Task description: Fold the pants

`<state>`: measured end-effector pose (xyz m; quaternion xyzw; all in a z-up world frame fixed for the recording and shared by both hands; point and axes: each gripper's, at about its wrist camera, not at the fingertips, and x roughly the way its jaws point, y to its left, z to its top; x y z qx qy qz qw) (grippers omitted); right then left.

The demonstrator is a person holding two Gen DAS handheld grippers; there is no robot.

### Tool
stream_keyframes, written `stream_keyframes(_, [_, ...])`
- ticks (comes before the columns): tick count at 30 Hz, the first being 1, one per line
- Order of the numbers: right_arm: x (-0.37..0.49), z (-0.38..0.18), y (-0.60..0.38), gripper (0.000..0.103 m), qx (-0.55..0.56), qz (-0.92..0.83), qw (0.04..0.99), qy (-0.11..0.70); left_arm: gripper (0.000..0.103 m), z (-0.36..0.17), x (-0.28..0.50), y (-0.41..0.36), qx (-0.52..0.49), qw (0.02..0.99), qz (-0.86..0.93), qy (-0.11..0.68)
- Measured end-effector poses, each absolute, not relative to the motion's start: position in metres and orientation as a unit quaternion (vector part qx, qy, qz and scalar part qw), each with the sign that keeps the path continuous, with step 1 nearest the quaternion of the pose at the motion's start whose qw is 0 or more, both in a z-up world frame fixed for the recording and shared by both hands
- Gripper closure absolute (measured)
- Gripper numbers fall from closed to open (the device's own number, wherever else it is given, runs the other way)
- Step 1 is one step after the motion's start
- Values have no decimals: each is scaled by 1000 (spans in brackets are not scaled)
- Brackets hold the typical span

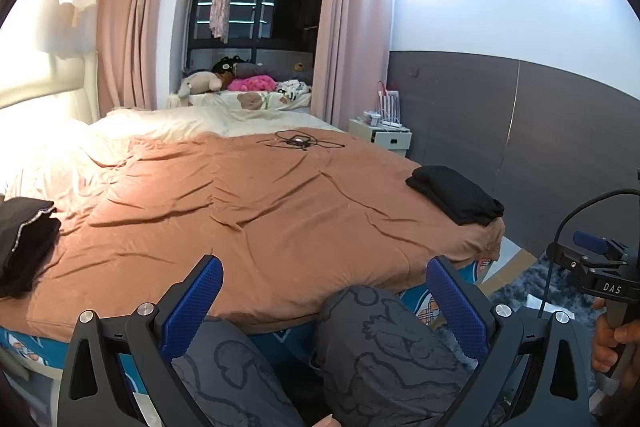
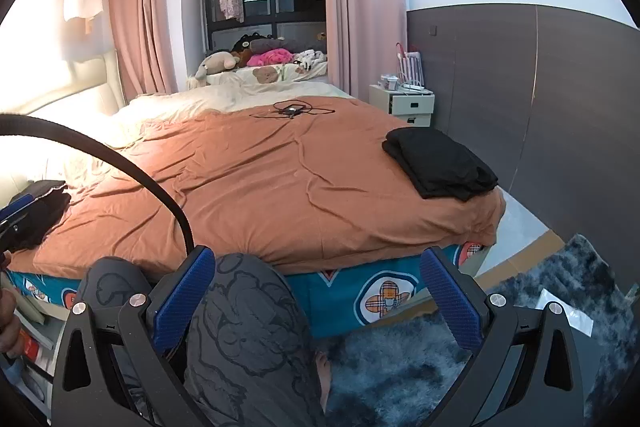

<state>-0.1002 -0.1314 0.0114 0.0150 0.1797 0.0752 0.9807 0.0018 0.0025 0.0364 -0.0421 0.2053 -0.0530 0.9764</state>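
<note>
A folded black garment (image 1: 456, 193) lies near the right corner of the bed's orange-brown cover (image 1: 248, 203); it also shows in the right wrist view (image 2: 438, 157). A second dark pile (image 1: 22, 243) lies at the bed's left edge, also in the right wrist view (image 2: 44, 209). My left gripper (image 1: 324, 275) is open and empty, held off the bed's near edge above the person's knees. My right gripper (image 2: 318, 269) is open and empty, likewise short of the bed. The right gripper's body shows at the right of the left wrist view (image 1: 600, 267).
The person's patterned grey trouser legs (image 1: 384, 347) fill the foreground. A black cable with a small device (image 2: 294, 110) lies on the far bed. A white nightstand (image 2: 402, 101) stands at the right wall. A shaggy blue-grey rug (image 2: 540, 311) covers the floor. Plush toys (image 2: 248, 61) sit by the window.
</note>
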Motion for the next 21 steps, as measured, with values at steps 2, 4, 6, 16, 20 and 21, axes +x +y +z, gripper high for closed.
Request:
stream_keyframes(2, [-100, 11, -132, 0, 15, 75, 981, 180, 0, 36, 2, 1, -41, 976, -55, 206])
stream_keyframes(4, [-99, 10, -134, 0, 14, 72, 981, 178, 0, 36, 2, 0, -40, 976, -53, 207])
stream_keyframes(6, [-99, 10, -136, 0, 12, 71, 981, 178, 0, 36, 3, -1, -39, 975, -53, 210])
stream_keyframes(16, [-93, 12, -143, 0, 20, 69, 980, 185, 0, 38, 4, -2, -33, 976, -50, 208])
stream_keyframes(20, [-93, 13, -145, 0, 24, 67, 980, 184, 0, 37, 2, -4, -32, 977, -47, 206])
stream_keyframes(21, [-93, 13, -145, 0, 25, 67, 980, 186, 0, 37, 2, -4, -32, 977, -47, 205])
